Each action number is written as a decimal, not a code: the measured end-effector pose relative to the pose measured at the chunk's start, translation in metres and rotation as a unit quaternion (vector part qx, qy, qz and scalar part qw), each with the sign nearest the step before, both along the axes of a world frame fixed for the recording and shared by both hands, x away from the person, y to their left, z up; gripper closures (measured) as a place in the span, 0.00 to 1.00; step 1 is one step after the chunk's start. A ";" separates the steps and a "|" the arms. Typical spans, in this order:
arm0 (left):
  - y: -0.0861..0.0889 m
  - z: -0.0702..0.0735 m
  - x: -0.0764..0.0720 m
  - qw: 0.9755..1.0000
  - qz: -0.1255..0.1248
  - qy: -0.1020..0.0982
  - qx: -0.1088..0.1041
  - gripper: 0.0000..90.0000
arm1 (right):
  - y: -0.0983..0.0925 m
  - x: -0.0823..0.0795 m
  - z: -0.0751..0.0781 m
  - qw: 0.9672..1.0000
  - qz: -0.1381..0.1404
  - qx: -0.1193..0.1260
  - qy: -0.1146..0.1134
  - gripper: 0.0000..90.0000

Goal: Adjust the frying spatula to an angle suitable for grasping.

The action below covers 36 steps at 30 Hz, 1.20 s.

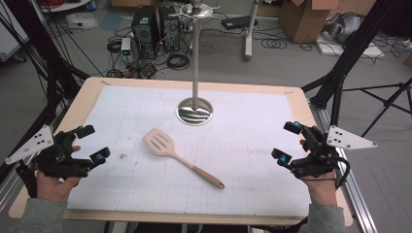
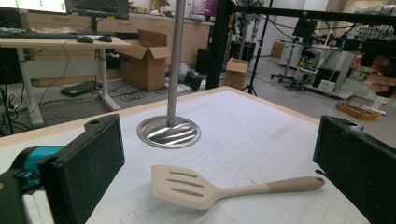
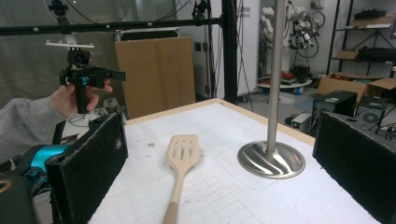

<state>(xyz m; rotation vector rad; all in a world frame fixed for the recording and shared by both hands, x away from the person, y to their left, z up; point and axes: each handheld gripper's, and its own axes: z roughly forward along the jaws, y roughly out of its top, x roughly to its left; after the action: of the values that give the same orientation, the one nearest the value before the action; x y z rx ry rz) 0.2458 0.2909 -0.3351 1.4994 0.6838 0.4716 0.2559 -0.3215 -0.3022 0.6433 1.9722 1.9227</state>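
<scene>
Two hand-held grippers are hovering at the near corners of the table, one at each side, with nothing between their jaws. At the left edge of the high view the left gripper (image 1: 92,144) is sitting in the person's left hand (image 1: 53,182), its jaws standing wide apart and empty; in the left gripper view its two black pads are framing the work surface. Across the table the right gripper (image 1: 287,141) is being held in the right hand (image 1: 320,187), its jaws likewise spread and gripping nothing. Between the two — well apart from both — a beige slotted spatula (image 1: 179,156) is lying flat on the white gridded mat (image 1: 243,160), its slotted blade pointing toward the far left and its darker handle end toward the near right. Just beyond the blade a metal stand (image 1: 195,110) is resting on the mat, its round polished base shining and its thin pole rising straight up. Farther off, past the wooden table (image 1: 87,92) edge, cables and computer towers are crowding the floor.
</scene>
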 end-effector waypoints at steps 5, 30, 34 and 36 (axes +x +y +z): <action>0.001 -0.001 0.002 1.000 0.003 0.002 -0.005 0.02 | -0.003 0.003 -0.002 1.000 -0.006 0.004 0.006 0.02; -0.012 -0.008 0.003 1.000 -0.001 0.015 -0.003 0.03 | -0.005 0.002 -0.008 1.000 -0.023 0.001 0.017 0.02; -0.015 -0.011 0.004 1.000 -0.003 0.022 -0.009 0.06 | -0.004 0.003 -0.008 1.000 -0.021 -0.002 0.018 0.02; -0.017 -0.013 0.005 1.000 -0.003 0.024 -0.007 0.07 | -0.002 0.004 -0.008 1.000 -0.021 -0.006 0.020 0.02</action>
<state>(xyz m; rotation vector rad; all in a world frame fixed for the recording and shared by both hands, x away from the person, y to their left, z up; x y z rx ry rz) 0.2506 0.2739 -0.3479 1.5027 0.7193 0.4256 0.2594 -0.3239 -0.3106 0.7192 1.9762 1.8876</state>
